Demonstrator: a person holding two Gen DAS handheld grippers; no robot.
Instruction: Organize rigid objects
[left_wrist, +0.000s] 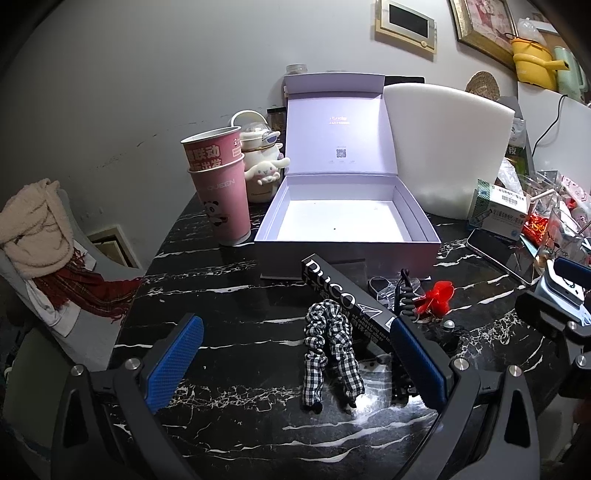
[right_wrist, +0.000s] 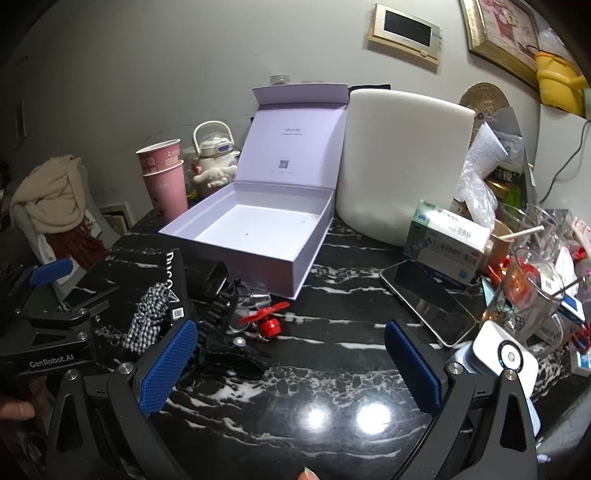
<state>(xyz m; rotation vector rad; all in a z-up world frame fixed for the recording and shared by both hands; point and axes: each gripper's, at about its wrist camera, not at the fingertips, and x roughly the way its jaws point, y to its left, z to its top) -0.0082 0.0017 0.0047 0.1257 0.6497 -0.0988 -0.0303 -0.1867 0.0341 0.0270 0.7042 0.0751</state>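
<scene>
An open lavender box (left_wrist: 343, 218) stands empty on the black marble table (left_wrist: 229, 288), lid up; it also shows in the right wrist view (right_wrist: 255, 229). In front of it lie a long black carton (left_wrist: 343, 295), a checkered scrunchie (left_wrist: 328, 350), a black coil hair clip (left_wrist: 404, 295), a clear clip (left_wrist: 384, 288) and a red propeller toy (left_wrist: 437, 295). My left gripper (left_wrist: 295, 332) is open, low over the scrunchie and carton. My right gripper (right_wrist: 291, 339) is open, just right of the red toy (right_wrist: 267, 321), black clips (right_wrist: 221, 306) and carton (right_wrist: 173, 273).
Two stacked pink cups (left_wrist: 218, 184) and a plush jar (left_wrist: 262, 162) stand left of the box, white foam (left_wrist: 447, 147) to its right. A phone (right_wrist: 428, 302), medicine box (right_wrist: 447, 240), glass mug (right_wrist: 532, 291) and a white device (right_wrist: 502, 354) crowd the right. A chair (left_wrist: 48, 236) stands at left.
</scene>
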